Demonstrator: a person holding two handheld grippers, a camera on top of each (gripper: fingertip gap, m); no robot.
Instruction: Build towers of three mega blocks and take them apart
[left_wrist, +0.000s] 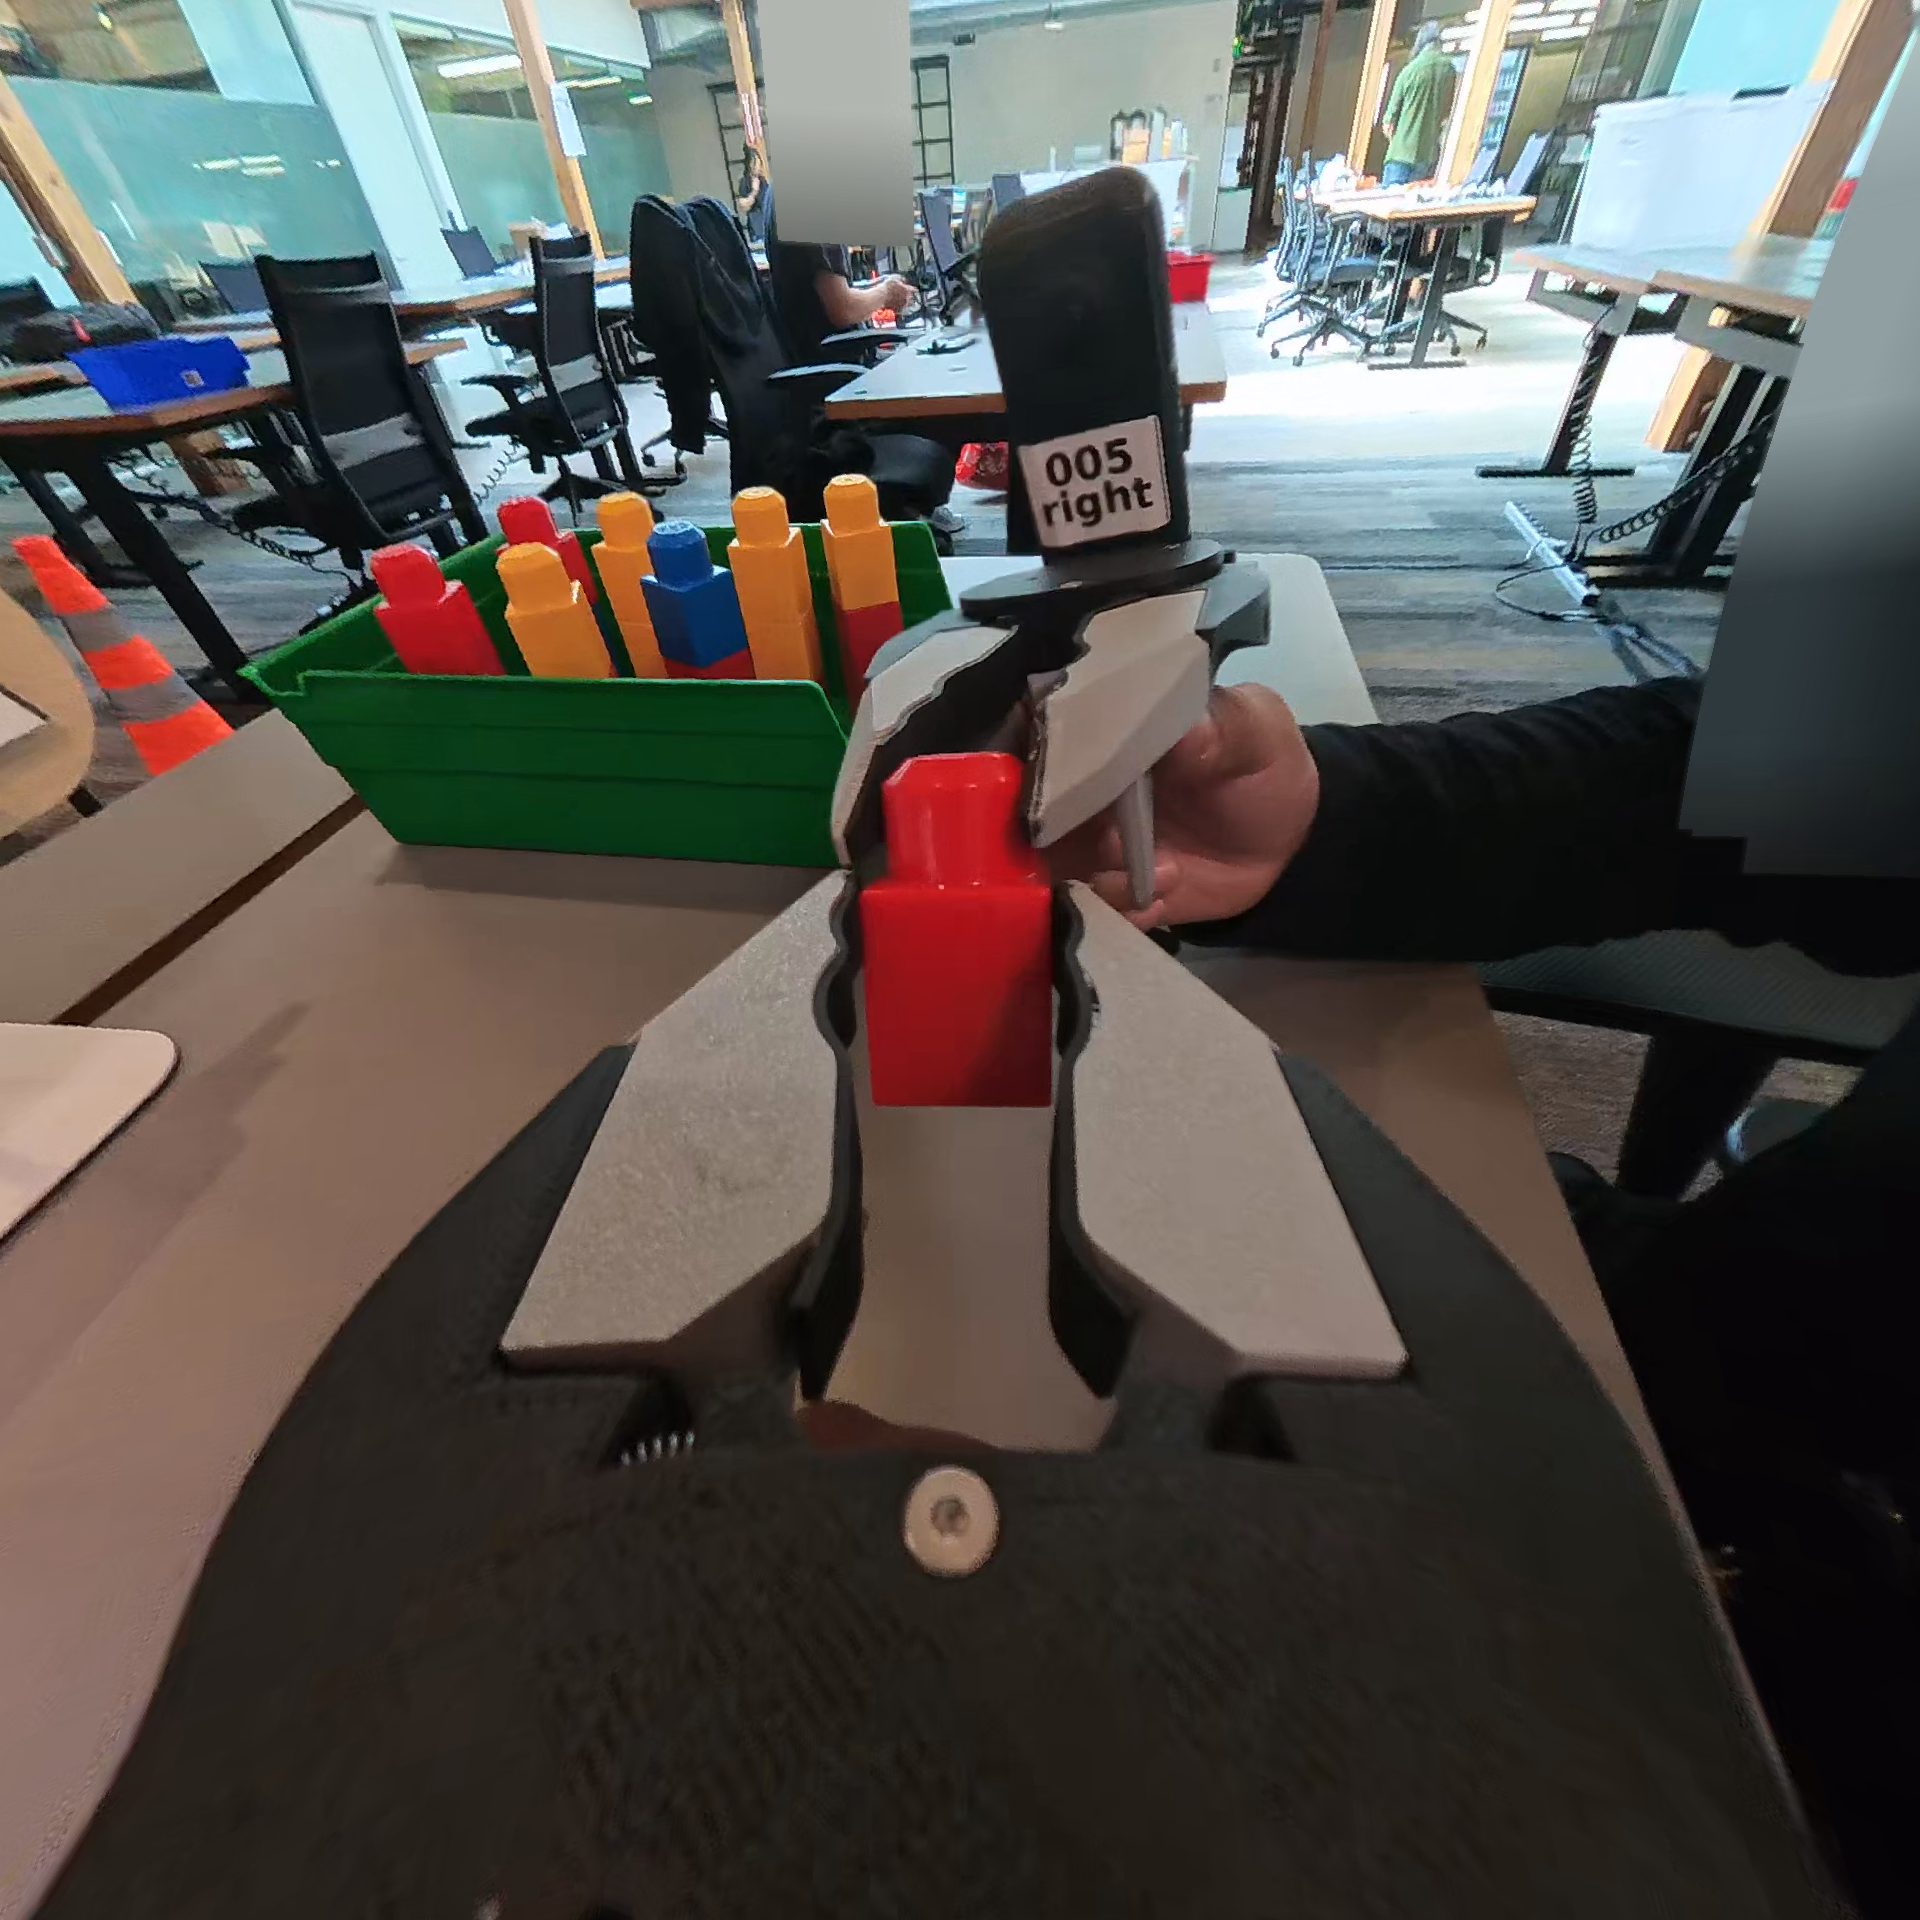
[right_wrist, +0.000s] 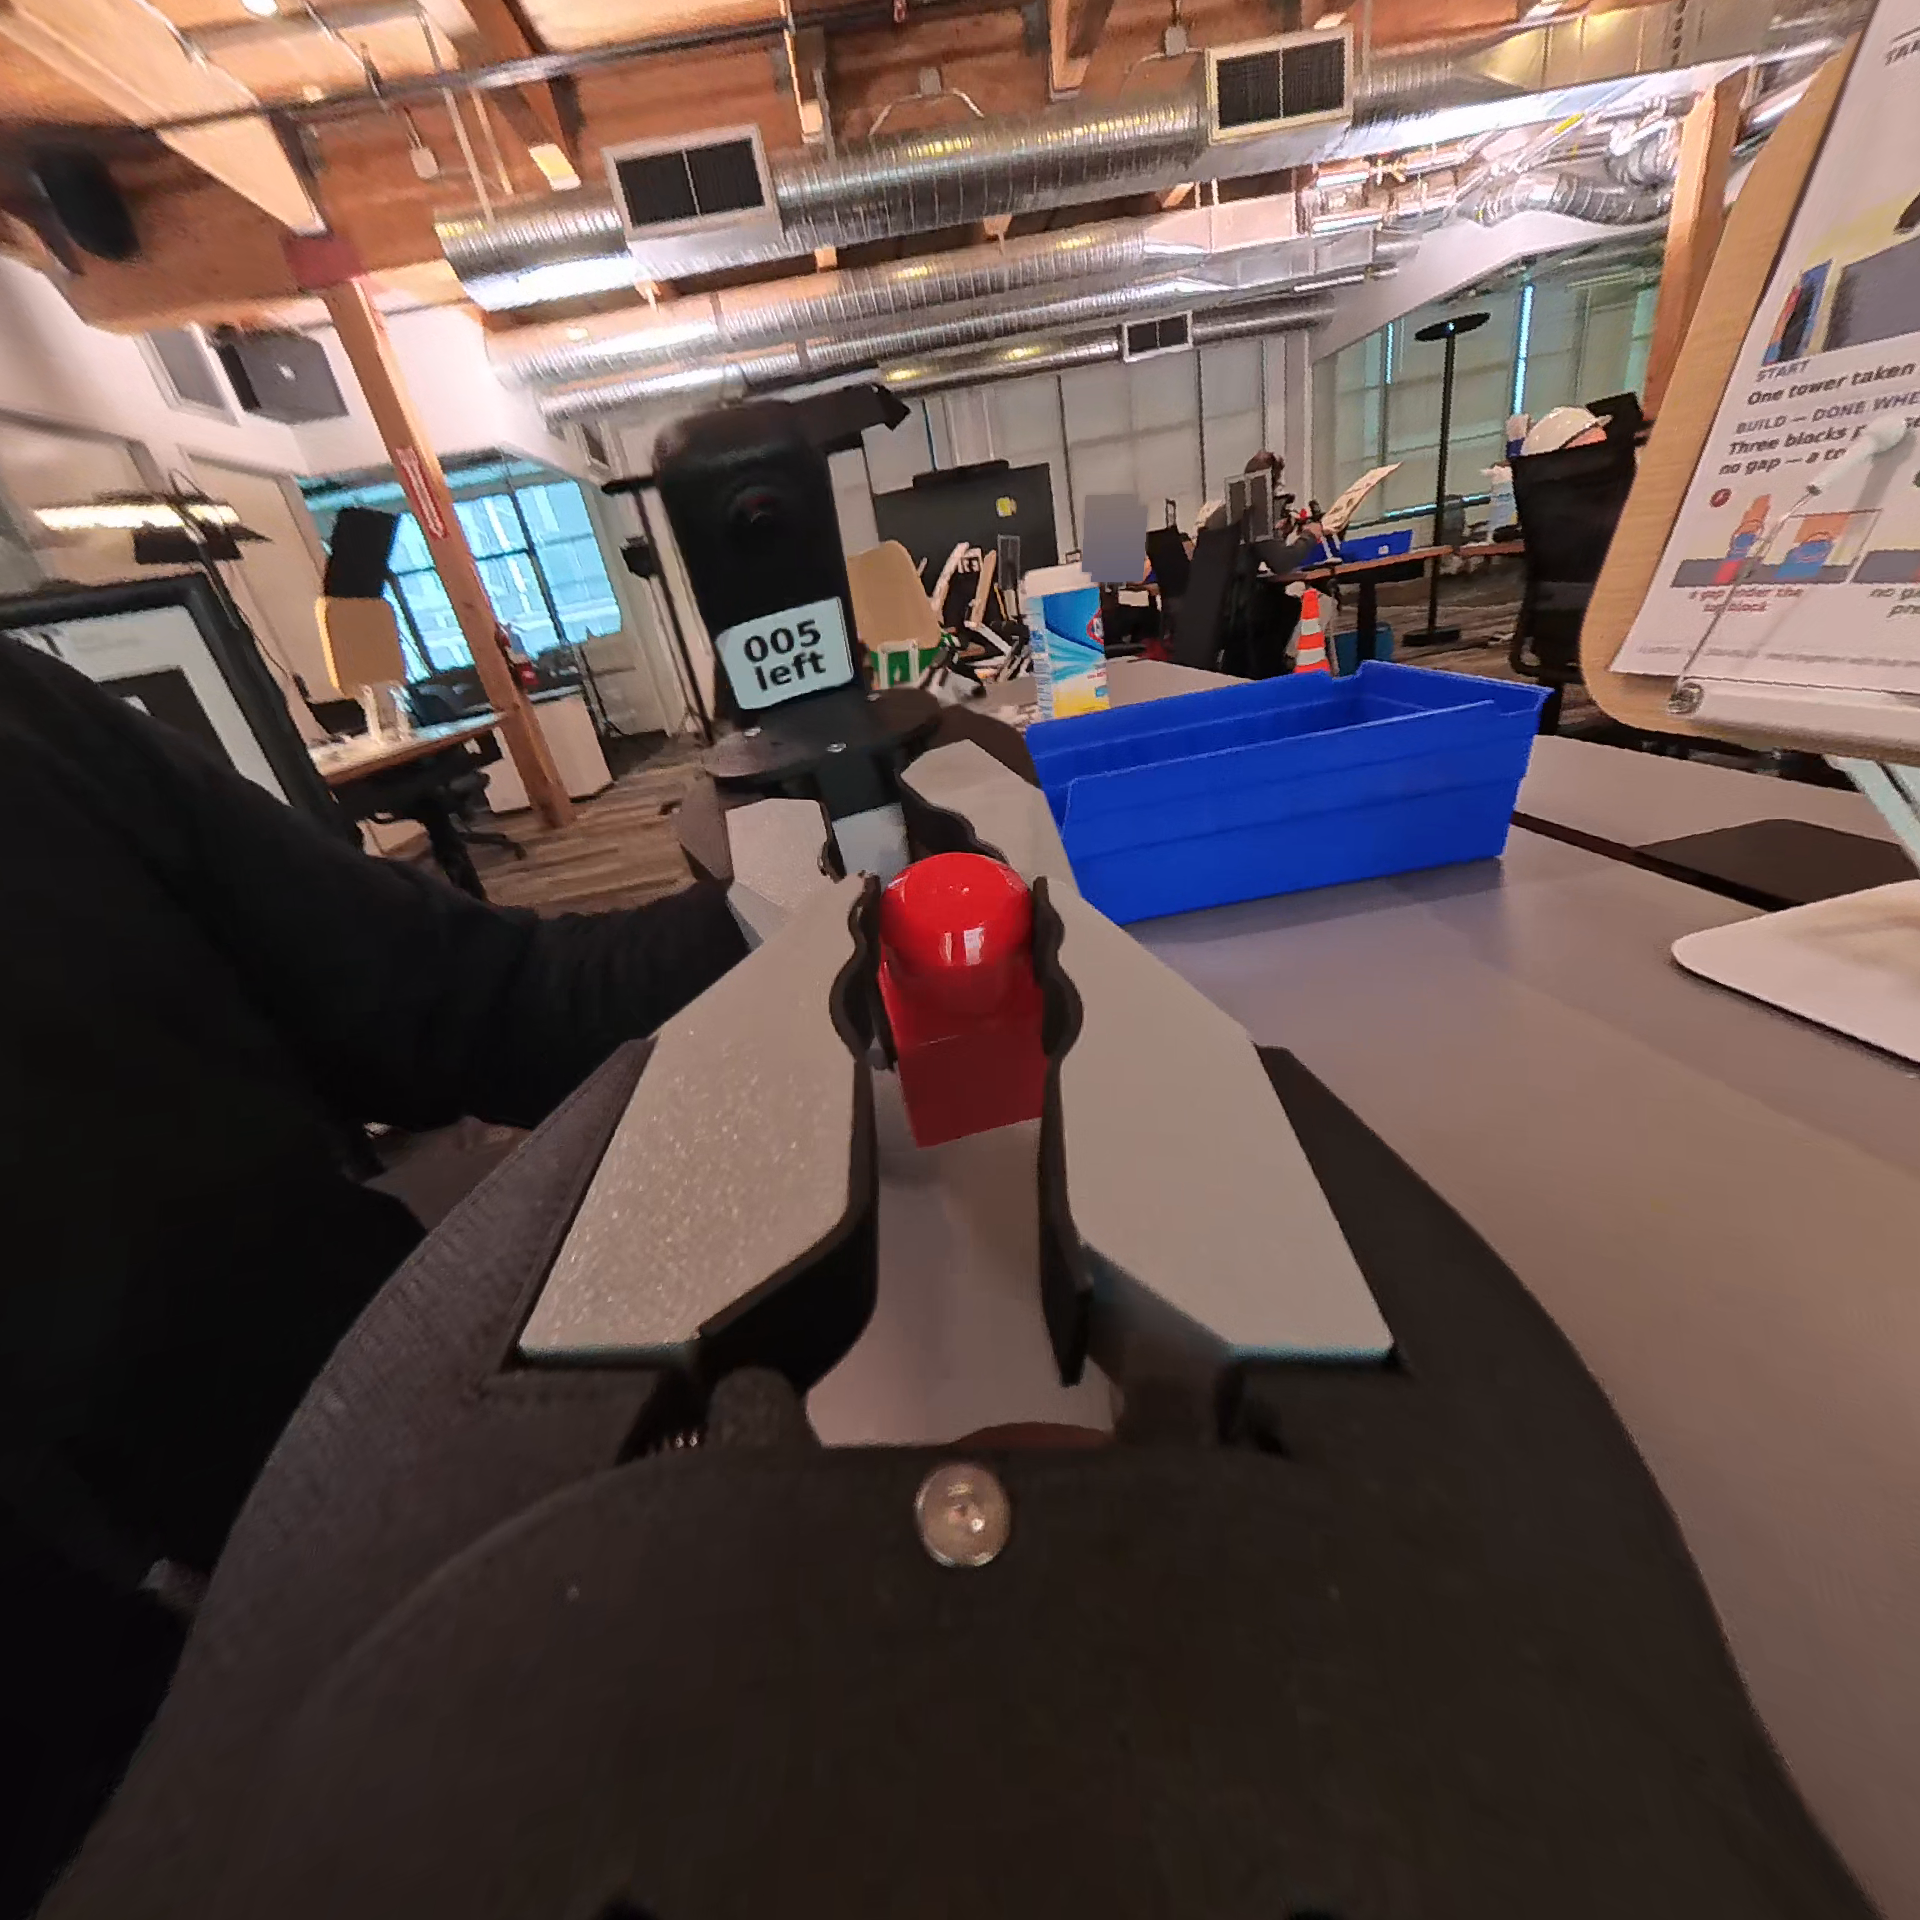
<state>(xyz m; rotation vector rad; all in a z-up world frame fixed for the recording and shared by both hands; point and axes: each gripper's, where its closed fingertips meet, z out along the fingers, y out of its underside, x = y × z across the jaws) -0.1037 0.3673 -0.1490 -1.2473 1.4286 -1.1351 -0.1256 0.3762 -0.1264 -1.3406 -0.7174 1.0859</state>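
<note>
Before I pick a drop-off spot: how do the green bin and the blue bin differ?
The green bin holds upright red, yellow and blue block stacks; the blue bin looks empty as far as its inside shows. The green bin appears in the left wrist view, the blue bin in the right. Both are ribbed plastic bins sitting on the table.

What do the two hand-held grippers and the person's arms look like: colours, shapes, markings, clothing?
Each hand-held gripper, left and right, has a rounded black textured body with a silver screw, angular grey fingers with wavy black pads, and a black upright camera unit bearing a white label. The person wears black long sleeves.
</note>
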